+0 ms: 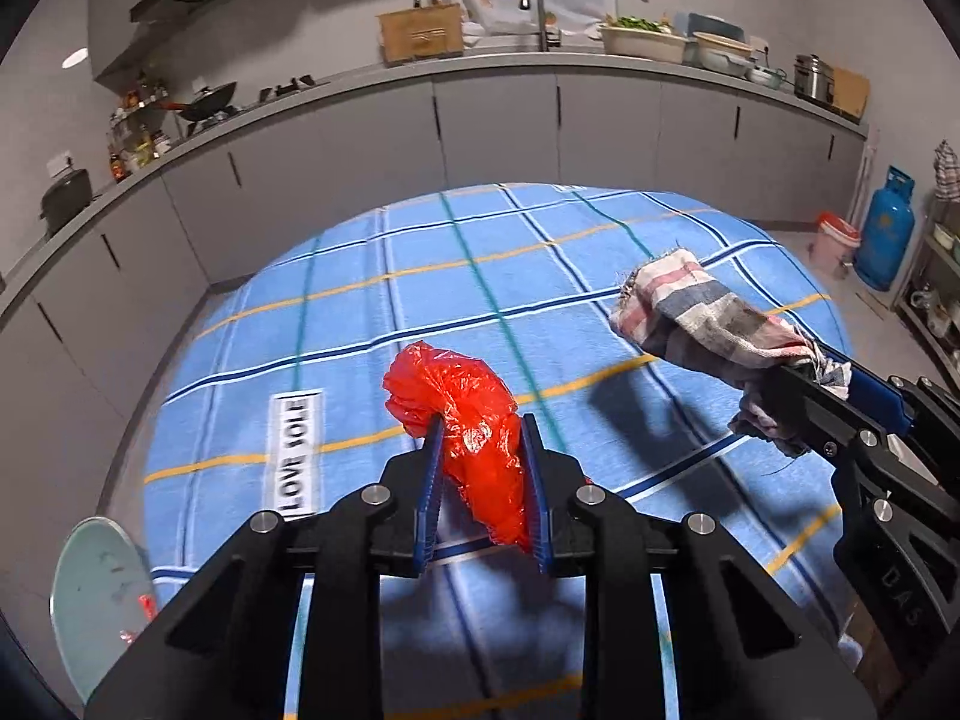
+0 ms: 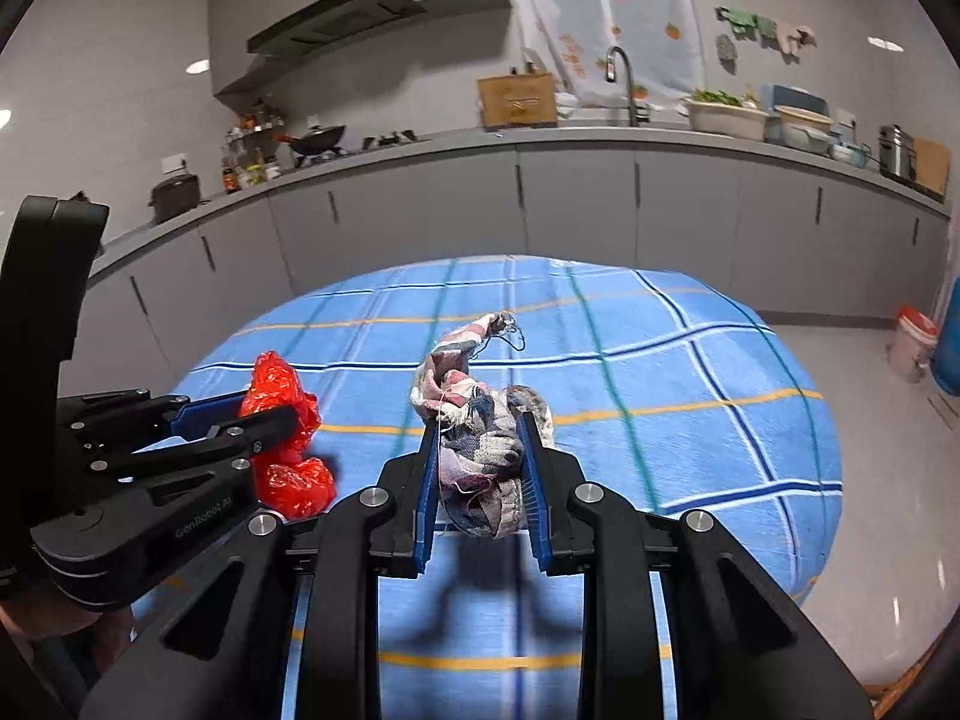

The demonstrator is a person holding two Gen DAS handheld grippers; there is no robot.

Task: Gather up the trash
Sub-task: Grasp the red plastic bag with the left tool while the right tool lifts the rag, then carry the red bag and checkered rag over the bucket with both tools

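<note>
My left gripper [image 1: 483,429] is shut on a crumpled red plastic bag [image 1: 462,402] and holds it above the round table with the blue checked cloth [image 1: 420,276]. The bag also shows at the left of the right wrist view [image 2: 288,438], between the left gripper's fingers [image 2: 240,414]. My right gripper [image 2: 477,426] is shut on a dirty striped rag [image 2: 480,432], held above the cloth [image 2: 690,396]. In the left wrist view the rag [image 1: 696,312] sticks out from the right gripper [image 1: 810,384] at the right.
A round pale lid or bin top [image 1: 99,588] with red scraps sits at the lower left beside the table. Grey kitchen cabinets and counter [image 1: 540,120] run behind. A blue gas cylinder [image 1: 885,228] and a white-red bucket [image 1: 834,240] stand on the floor at the right.
</note>
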